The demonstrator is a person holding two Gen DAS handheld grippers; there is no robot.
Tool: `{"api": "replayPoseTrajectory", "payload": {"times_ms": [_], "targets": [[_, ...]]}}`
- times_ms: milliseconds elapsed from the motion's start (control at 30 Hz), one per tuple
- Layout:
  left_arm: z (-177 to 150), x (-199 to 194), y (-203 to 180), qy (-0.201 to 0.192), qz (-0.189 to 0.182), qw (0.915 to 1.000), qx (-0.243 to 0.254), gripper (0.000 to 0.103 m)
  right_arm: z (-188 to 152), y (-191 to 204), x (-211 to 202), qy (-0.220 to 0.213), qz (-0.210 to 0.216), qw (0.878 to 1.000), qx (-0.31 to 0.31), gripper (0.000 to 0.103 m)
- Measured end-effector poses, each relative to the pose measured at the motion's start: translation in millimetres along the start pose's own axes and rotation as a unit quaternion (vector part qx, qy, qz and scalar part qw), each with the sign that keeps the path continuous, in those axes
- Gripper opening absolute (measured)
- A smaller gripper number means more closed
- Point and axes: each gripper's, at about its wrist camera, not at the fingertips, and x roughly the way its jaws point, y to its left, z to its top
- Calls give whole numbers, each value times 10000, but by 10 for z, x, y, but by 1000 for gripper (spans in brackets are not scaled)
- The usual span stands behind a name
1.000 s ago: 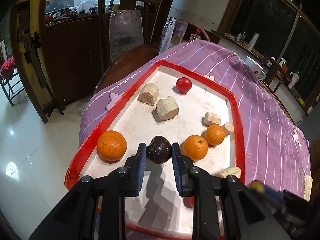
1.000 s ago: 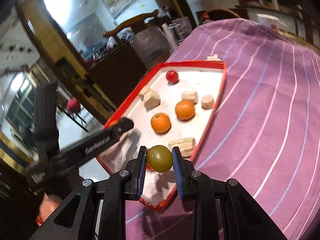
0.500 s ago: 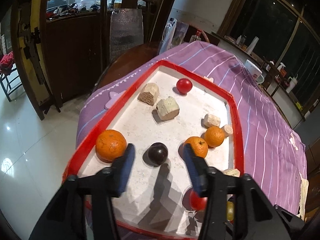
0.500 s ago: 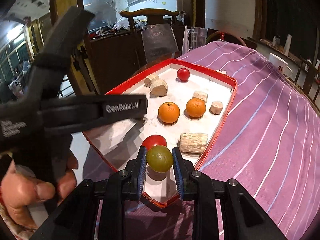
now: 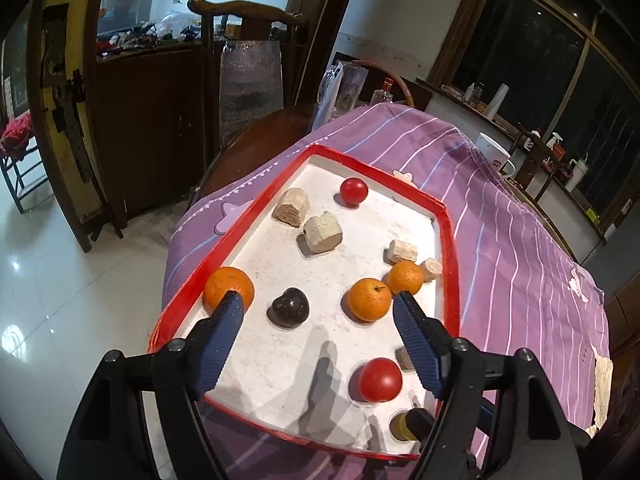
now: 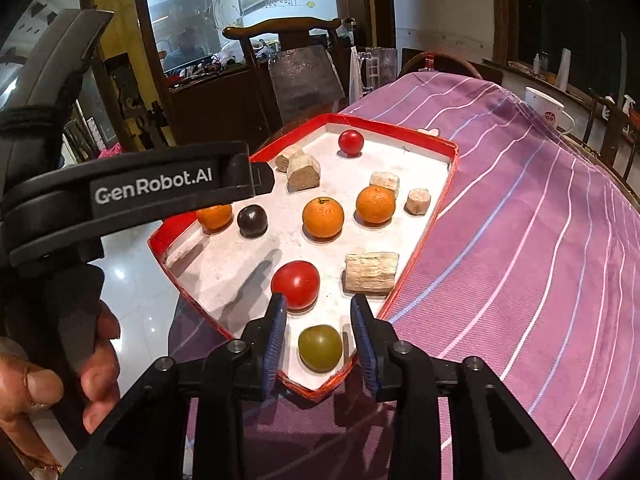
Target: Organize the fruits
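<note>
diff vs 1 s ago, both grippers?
Left gripper let go of the dark fruit: its jaws have just been opening, and the fruit now sits on the tray, clear of the pads. Right gripper set down the green fruit at the tray's near corner; its jaws have just been opening, pads off it. Oranges, tomatoes and cut chunks stayed put.

In the left wrist view the right gripper's fingertip covers most of the green fruit [image 5: 400, 426] at the tray's near corner, and the left gripper's right finger [image 5: 420, 344] hides most of a pale chunk [image 5: 403, 358]. In the right wrist view the left gripper's arm [image 6: 160, 188] cuts off the top of one orange [image 6: 215, 216] (its far side perhaps touches the rim). Countertop clutter is too small to identify.
</note>
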Motion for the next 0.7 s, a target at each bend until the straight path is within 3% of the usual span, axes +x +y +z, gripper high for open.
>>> {"api": "replayPoseTrajectory", "payload": {"times_ms": [167, 400, 700], "targets": [[-33, -220, -156, -364, 263, 9984, 346, 81, -20, -139, -198, -153, -257, 9992, 272, 39], [-163, -589, -478, -1150, 1012, 9834, 971, 95, -149, -505, -406, -112, -580, 9937, 950, 41], [-284, -778, -734, -1334, 1028, 9788, 1167, 100, -331, -827, -681, -285, -798, 9857, 1453, 42]]}}
